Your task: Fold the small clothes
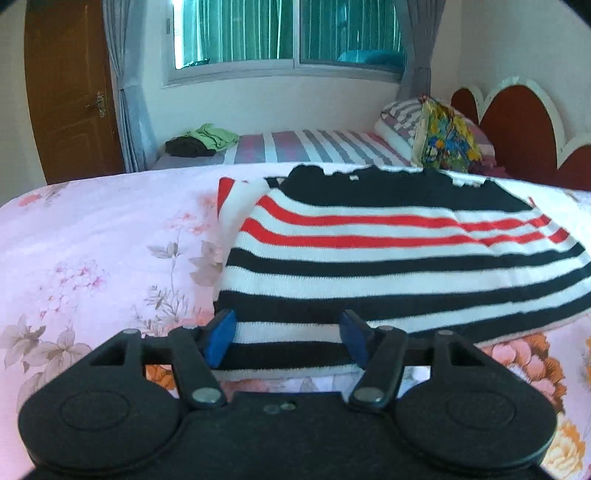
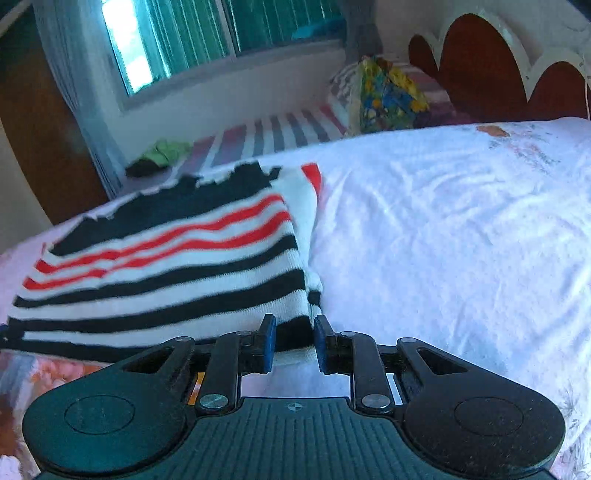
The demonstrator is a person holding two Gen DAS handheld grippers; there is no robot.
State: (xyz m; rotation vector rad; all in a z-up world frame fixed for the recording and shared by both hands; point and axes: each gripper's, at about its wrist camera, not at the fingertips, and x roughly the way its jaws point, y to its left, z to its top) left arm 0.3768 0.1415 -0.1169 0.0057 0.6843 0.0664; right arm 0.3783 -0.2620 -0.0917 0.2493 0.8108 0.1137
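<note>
A folded black, white and red striped knit sweater (image 1: 388,258) lies on the pink floral bedsheet (image 1: 92,258). Left tongs (image 1: 288,341) stand apart astride its near hem; right tongs (image 2: 293,345), narrowly parted, seemingly straddle its corner unclamped.

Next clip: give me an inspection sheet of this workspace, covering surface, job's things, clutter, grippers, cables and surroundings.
Surface: pink floral bedsheet, wrinkled on the right.
Job's things: striped knit garment in black, white and red, lying partly folded on the sheet.
Clutter: nothing seen on the sheet beside the garment.
Grippers: left gripper open, near hem between its blue pads, not pinched; right gripper narrow, at the garment's near corner, grip unclear.
Cables: nothing seen.
Surroundings: second bed with striped cover, green and dark clothes pile, colourful patterned pillow, brown wooden door, curtained window, red scalloped headboard.
</note>
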